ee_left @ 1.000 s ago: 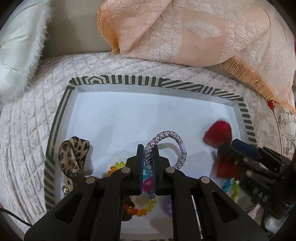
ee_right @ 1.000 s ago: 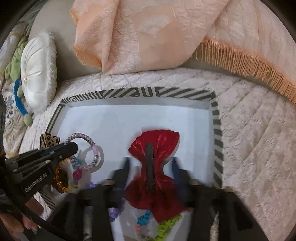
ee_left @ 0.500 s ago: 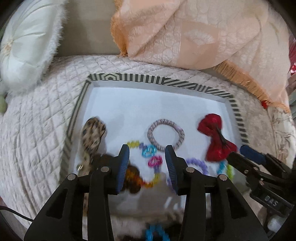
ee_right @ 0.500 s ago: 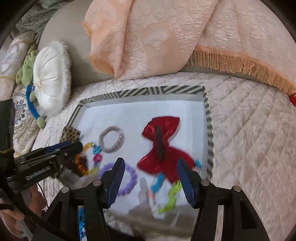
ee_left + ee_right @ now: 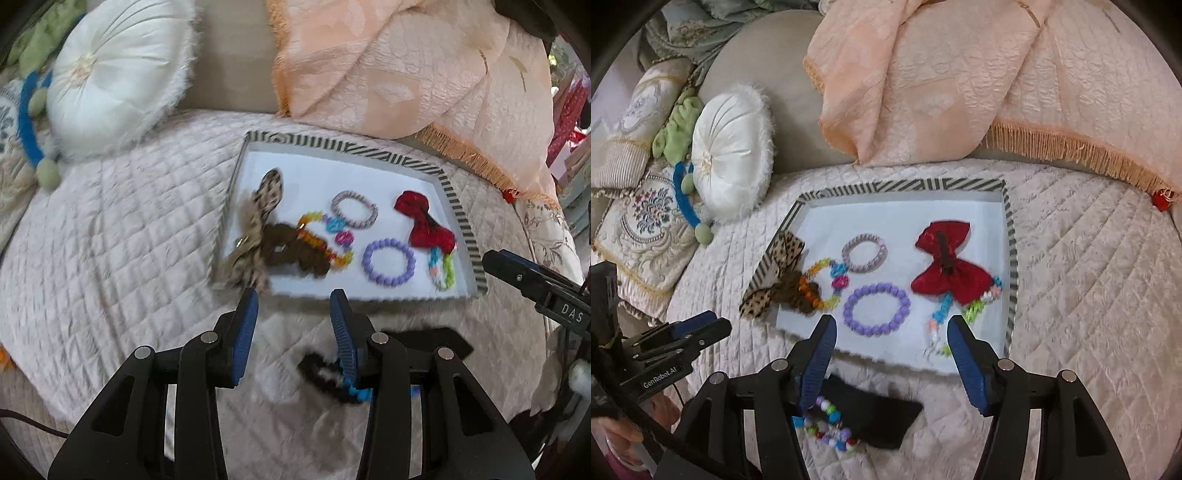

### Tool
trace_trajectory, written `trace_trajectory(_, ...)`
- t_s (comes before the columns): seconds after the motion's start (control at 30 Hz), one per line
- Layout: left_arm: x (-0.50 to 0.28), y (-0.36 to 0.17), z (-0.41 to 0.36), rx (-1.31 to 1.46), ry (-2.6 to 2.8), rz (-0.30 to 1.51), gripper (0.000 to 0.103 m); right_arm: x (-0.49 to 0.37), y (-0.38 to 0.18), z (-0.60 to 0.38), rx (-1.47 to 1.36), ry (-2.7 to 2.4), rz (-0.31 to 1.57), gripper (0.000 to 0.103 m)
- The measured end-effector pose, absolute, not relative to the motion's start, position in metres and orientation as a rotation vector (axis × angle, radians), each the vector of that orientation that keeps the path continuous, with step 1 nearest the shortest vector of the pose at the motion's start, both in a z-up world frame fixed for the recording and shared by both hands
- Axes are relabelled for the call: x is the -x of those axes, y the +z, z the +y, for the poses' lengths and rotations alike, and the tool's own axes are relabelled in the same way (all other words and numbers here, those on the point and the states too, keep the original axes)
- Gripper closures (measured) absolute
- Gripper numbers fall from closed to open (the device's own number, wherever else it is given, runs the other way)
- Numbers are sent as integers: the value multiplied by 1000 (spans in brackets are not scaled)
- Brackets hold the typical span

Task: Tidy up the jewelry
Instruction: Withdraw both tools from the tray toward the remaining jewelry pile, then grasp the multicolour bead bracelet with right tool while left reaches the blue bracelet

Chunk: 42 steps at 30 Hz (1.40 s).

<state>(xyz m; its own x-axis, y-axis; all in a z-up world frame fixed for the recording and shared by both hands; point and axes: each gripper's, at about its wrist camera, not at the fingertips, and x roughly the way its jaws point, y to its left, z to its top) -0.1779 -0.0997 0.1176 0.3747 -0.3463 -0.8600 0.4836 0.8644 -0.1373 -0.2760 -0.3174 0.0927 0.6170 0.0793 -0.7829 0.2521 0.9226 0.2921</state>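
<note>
A white tray with a striped rim point(image 5: 343, 148) point(image 5: 905, 184) lies on the quilted bed. In it are a red bow point(image 5: 424, 225) point(image 5: 949, 269), a braided hair tie point(image 5: 354, 210) point(image 5: 864, 253), a purple bead bracelet point(image 5: 388, 262) point(image 5: 877, 308), a multicolour bracelet point(image 5: 332, 240) point(image 5: 827, 280), a leopard bow point(image 5: 258, 221) point(image 5: 775, 280) over the left rim, and a neon band point(image 5: 960, 314). My left gripper point(image 5: 293, 312) and right gripper point(image 5: 890, 339) are open and empty, in front of the tray. A beaded bracelet point(image 5: 827, 428) lies on a black cloth point(image 5: 882, 417) under the right gripper.
A round white cushion point(image 5: 114, 74) point(image 5: 731, 155) sits left of the tray. A peach fringed throw point(image 5: 406, 74) point(image 5: 942, 85) hangs behind it. Embroidered pillows point(image 5: 646, 221) lie at the far left. A black and blue item point(image 5: 332, 373) lies under the left gripper.
The left gripper let go of the braided hair tie and the right let go of the red bow, both in the tray. Both grippers opened and pulled back toward me.
</note>
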Motion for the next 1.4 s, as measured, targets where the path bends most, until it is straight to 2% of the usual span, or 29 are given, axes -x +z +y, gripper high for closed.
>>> trace_trajectory(0.43, 208, 127, -70, -137, -518, 1038, 63, 311, 113, -297, -369, -97, 875, 42)
trace_trajectory(1.4, 238, 97, -69, -210, -468, 1056, 63, 338, 65, -265, -302, -70, 1010, 41)
